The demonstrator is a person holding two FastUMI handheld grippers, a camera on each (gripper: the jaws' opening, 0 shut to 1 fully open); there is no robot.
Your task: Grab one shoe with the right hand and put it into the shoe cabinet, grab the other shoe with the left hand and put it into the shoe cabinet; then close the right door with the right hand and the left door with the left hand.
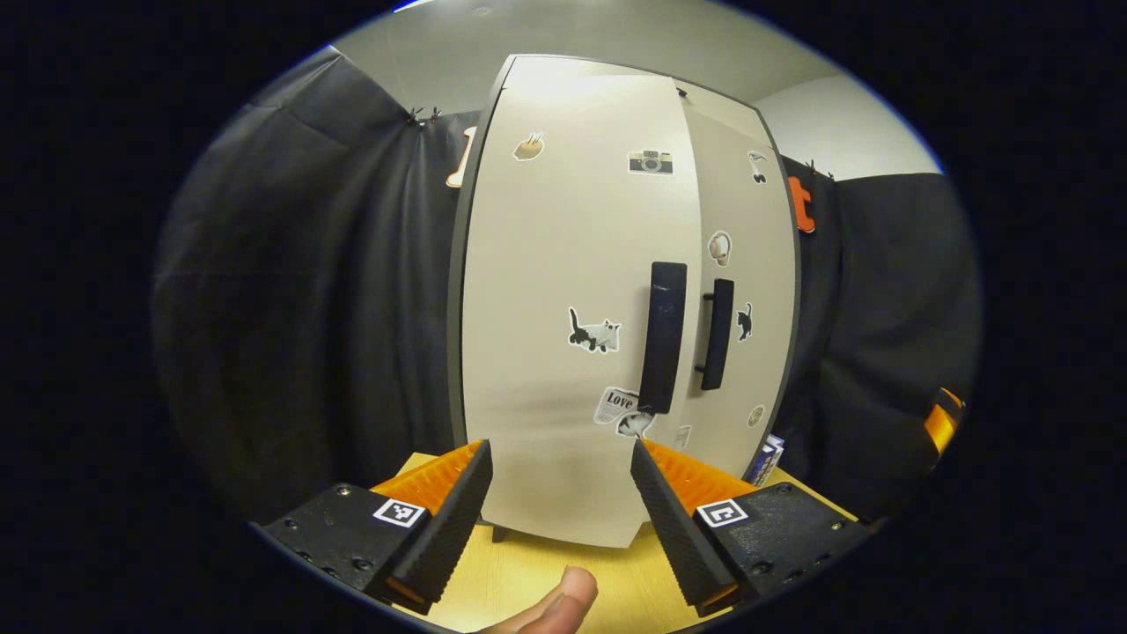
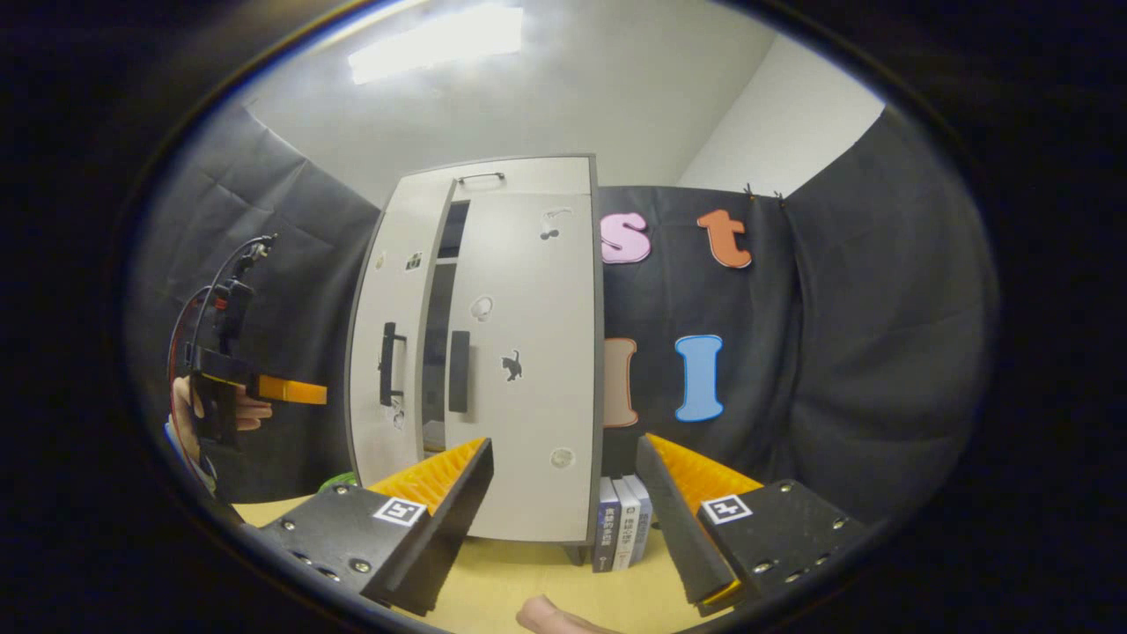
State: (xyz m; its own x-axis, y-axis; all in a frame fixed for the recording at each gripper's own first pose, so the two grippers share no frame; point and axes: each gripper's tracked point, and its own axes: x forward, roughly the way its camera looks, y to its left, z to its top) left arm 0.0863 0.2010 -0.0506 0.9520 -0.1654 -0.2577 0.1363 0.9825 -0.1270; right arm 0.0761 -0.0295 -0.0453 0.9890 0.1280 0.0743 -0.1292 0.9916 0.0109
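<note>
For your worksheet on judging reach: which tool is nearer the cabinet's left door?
Left. The left tool faces the left door close up, fingers open. The right tool sits farther back, off toward the right door, fingers open too.

Left gripper, right gripper: black bodies with screws, orange ribbed finger pads, white square tag markers. At left of right gripper view, black unit, red and black cables.

Left claw held level with fingers spread wide and nothing between them, a fingertip seen below it, right claw likewise spread and empty, left claw gripped by a hand at far left
</note>
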